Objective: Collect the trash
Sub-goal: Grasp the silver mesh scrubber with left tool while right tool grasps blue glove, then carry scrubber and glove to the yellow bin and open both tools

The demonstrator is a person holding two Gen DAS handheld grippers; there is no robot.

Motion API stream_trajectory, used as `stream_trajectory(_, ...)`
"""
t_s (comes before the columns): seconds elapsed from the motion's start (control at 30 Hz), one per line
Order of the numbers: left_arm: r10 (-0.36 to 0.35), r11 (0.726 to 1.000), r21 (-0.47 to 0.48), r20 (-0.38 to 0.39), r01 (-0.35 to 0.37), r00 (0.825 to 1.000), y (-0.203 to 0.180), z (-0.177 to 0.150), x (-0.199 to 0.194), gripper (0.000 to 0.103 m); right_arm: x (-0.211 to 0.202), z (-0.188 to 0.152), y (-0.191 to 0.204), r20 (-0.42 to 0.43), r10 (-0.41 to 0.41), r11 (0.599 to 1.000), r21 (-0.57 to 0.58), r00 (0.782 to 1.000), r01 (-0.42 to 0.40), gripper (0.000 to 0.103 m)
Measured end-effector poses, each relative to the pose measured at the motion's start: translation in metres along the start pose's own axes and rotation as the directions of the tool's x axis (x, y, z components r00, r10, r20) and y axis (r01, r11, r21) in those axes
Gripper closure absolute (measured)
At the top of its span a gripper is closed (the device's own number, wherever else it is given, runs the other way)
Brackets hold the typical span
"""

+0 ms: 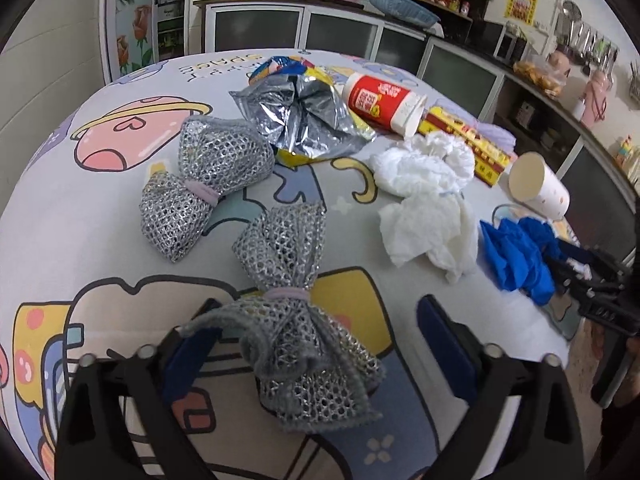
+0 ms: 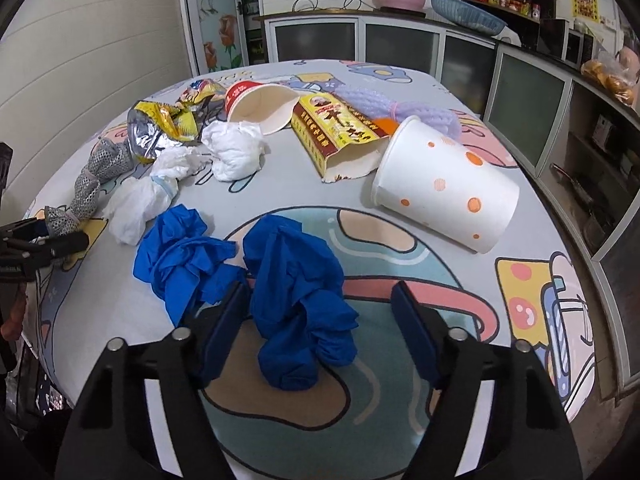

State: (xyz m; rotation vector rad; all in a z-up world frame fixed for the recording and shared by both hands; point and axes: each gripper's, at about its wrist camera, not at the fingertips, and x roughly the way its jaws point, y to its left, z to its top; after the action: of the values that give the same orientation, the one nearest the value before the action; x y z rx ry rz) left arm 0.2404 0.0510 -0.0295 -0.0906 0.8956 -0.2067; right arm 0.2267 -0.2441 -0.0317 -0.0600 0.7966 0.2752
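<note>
Silver mesh, a tied scrubber bundle (image 1: 308, 356), is lying between the left tongs (image 1: 316, 344), whose jaws are standing apart, one pad brushing its frayed edge. The right tongs (image 2: 320, 320) are straddling a crumpled blue glove (image 2: 300, 300), not yet pinching. Either limp piece could be slipping free or snagging the desk's cartoon cloth (image 2: 400, 360). Farther off, a dotted paper cup (image 2: 444, 184) is lying ready to roll.
</note>
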Motion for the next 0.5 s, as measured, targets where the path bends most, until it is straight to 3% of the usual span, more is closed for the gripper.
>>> stream_trajectory(0.03, 0.003, 1.000, -0.004, 0.004, -0.003, 1.000, 0.001, 0.000, -0.001, 0.030, 0.001, 0.000, 0.001, -0.002, -0.004, 1.000, -0.002, 1.000, 0.004, 0.046)
stream_trajectory(0.1, 0.019, 1.000, -0.014, 0.011, -0.019, 1.000, 0.005, 0.000, -0.002, 0.059, 0.002, -0.001, 0.001, 0.000, -0.019, 1.000, -0.006, 1.000, 0.019, 0.062)
stream_trajectory(0.13, 0.014, 1.000, -0.026, 0.013, -0.014, 1.000, 0.007, 0.001, -0.002, 0.065, 0.001, -0.001, 0.001, 0.003, -0.022, 1.000, 0.001, 1.000, 0.022, 0.073)
stream_trajectory(0.2, -0.005, 0.998, -0.056, 0.015, 0.006, 1.000, 0.012, 0.002, -0.003, 0.076, 0.000, -0.001, 0.000, 0.005, -0.028, 0.999, 0.016, 1.000, 0.028, 0.080)
stream_trajectory(0.5, -0.034, 0.999, -0.017, 0.104, 0.036, 0.994, 0.003, 0.002, -0.037, 0.077, -0.021, 0.001, -0.006, 0.053, -0.021, 0.998, 0.055, 0.998, 0.018, 0.083)
